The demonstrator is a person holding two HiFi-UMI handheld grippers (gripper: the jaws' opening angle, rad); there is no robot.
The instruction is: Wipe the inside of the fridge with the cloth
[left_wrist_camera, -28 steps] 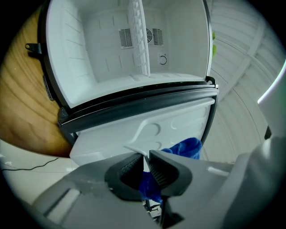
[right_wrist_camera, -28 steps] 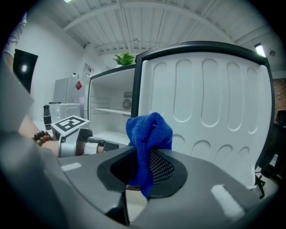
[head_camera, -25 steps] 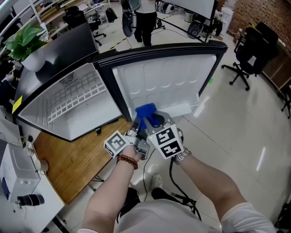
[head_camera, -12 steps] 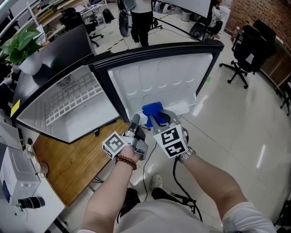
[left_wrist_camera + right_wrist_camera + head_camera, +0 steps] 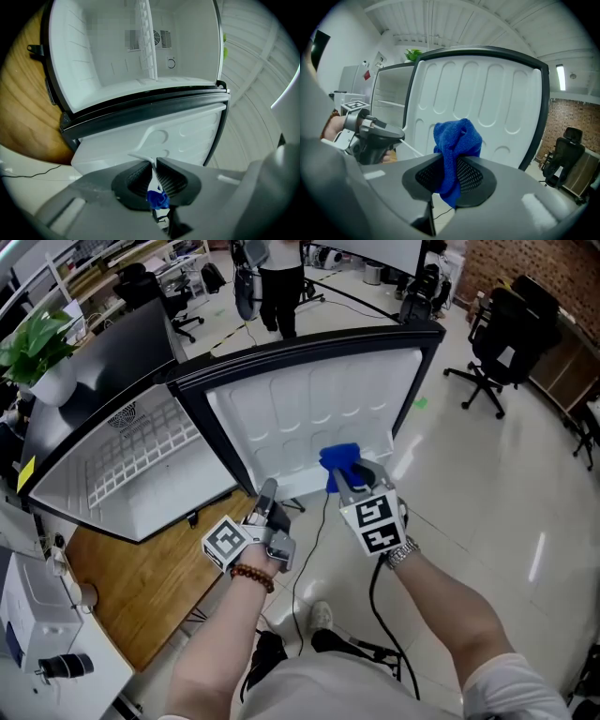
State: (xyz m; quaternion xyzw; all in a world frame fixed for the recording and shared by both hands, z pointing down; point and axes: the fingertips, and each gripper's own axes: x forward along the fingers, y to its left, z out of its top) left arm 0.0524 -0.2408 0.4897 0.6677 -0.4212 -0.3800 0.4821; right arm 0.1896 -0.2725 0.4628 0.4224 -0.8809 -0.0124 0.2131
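Observation:
A small fridge (image 5: 141, 465) stands on a wooden table, and its door (image 5: 309, 418) is swung wide open with the white inner side facing me. My left gripper (image 5: 269, 487) is shut on a thin white strip (image 5: 143, 158) at the door's lower edge, beside the hinge side. To its right my right gripper (image 5: 349, 474) is shut on a bunched blue cloth (image 5: 339, 458), which rests against the lower part of the door's inner panel (image 5: 487, 93). The right gripper view shows the cloth (image 5: 457, 140) sticking out above the jaws, with the left gripper (image 5: 396, 136) at the left.
The wooden table (image 5: 141, 568) carries the fridge, and a white device (image 5: 37, 615) stands at the lower left. A potted plant (image 5: 37, 343) sits behind the fridge. A person (image 5: 272, 268) stands beyond the door. Office chairs (image 5: 506, 324) are at the right. A black cable (image 5: 309, 549) runs over the floor.
My right gripper has slid to the right along the bottom of the door with the blue cloth in it. The left gripper has kept its hold in the same place.

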